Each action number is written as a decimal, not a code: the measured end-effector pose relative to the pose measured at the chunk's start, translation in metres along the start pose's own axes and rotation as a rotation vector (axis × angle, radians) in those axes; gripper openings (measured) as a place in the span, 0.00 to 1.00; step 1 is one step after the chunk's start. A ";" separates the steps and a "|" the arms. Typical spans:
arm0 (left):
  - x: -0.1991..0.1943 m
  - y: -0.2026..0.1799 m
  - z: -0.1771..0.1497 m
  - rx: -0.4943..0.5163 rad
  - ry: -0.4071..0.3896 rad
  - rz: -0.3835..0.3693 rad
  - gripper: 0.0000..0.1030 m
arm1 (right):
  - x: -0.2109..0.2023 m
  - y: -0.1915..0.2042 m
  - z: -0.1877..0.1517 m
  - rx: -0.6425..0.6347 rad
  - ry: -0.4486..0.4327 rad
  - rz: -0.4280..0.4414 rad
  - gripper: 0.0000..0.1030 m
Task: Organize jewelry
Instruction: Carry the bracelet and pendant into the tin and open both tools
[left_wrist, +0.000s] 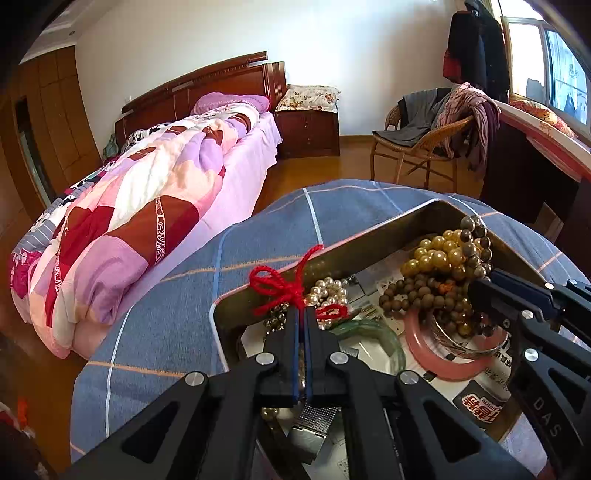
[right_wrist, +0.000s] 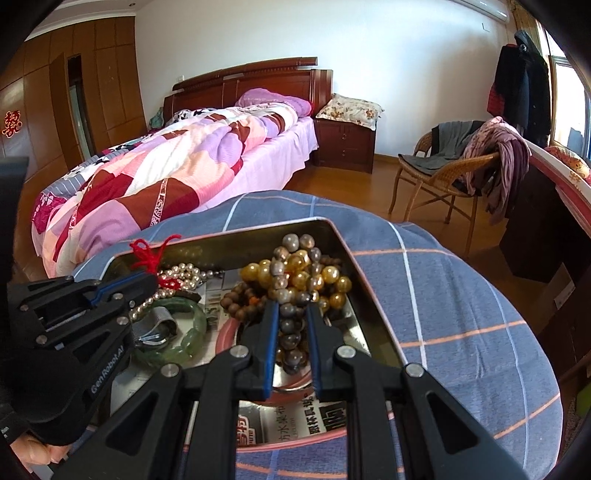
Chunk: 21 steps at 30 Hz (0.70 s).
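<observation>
The grey bead strand (right_wrist: 291, 328) is being held between the pads of the right gripper (right_wrist: 291, 314), low in the metal tray (right_wrist: 373, 295) toward its right wall, its length running straight out along the fingers into the heap of amber beads (right_wrist: 295, 275) just beyond. Across the tray, by its left rim, the red cord (left_wrist: 284, 288) is being pinched by the fully closed left gripper (left_wrist: 302, 314), beside the pearl strand (left_wrist: 328, 290). Lifting is judged likely to be resisted by the tangled heap.

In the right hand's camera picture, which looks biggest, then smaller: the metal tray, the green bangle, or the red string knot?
1. Metal tray, by far.
2. Green bangle.
3. Red string knot, though it lies farther from the camera, so it may look smaller than it is.
</observation>
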<state>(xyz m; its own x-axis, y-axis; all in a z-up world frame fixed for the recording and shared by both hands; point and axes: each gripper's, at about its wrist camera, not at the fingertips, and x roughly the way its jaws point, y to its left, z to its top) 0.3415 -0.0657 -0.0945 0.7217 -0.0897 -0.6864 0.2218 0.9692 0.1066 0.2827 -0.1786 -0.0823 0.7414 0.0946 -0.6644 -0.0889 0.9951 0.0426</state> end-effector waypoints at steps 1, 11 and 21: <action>0.000 0.000 0.000 0.002 0.000 0.000 0.01 | 0.001 0.000 0.000 -0.003 0.004 0.004 0.17; 0.001 -0.001 0.000 0.021 -0.001 0.014 0.01 | 0.011 0.001 0.001 0.002 0.049 0.050 0.17; 0.005 0.002 0.001 0.014 0.011 0.019 0.01 | 0.019 0.009 0.001 -0.016 0.079 0.079 0.18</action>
<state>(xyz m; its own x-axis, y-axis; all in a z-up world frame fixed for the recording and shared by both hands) 0.3463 -0.0643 -0.0970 0.7189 -0.0683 -0.6918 0.2171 0.9675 0.1300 0.2966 -0.1677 -0.0933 0.6768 0.1695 -0.7164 -0.1560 0.9841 0.0855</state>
